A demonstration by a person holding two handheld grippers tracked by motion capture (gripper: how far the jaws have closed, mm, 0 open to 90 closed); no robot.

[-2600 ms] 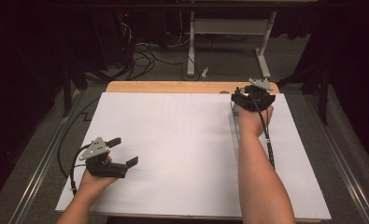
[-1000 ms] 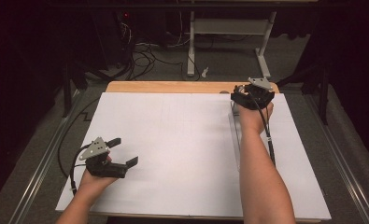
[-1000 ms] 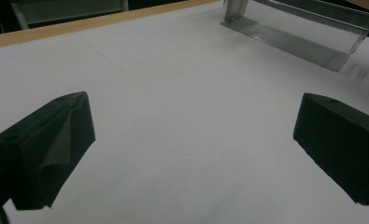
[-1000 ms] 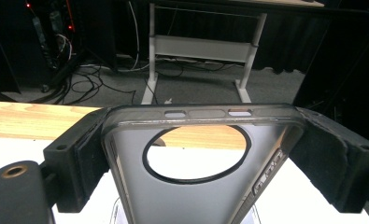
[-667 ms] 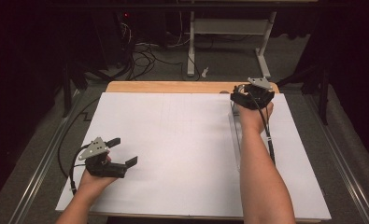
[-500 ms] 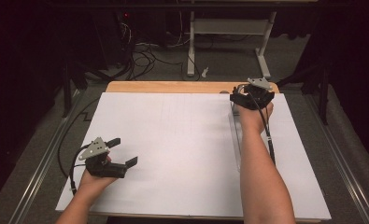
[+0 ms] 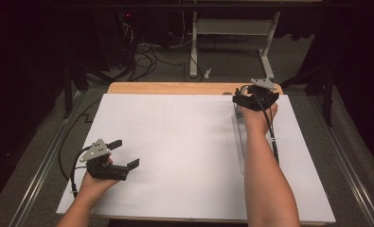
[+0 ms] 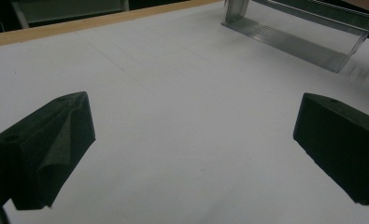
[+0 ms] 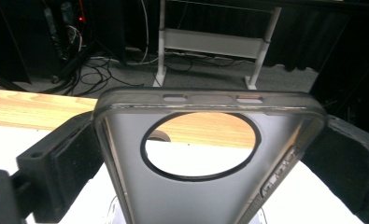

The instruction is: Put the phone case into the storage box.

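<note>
White table sheet [image 7: 175,142]. Right gripper [image 9: 196,154]: jaws have just been opening, now wide; a translucent phone case [image 9: 205,186] stands between them, apparently released. Left gripper [image 7: 123,158] open, empty. Next: withdraw right gripper without tipping case.

Clear phone case [image 9: 205,186] with round camera cutout, tilted up between the right tongs [image 9: 205,154], near table's far edge.

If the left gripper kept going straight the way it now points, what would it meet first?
Probably the clear plastic tray lying ahead; only bare white paper lies between the left gripper and it, though depth is uncertain.
</note>
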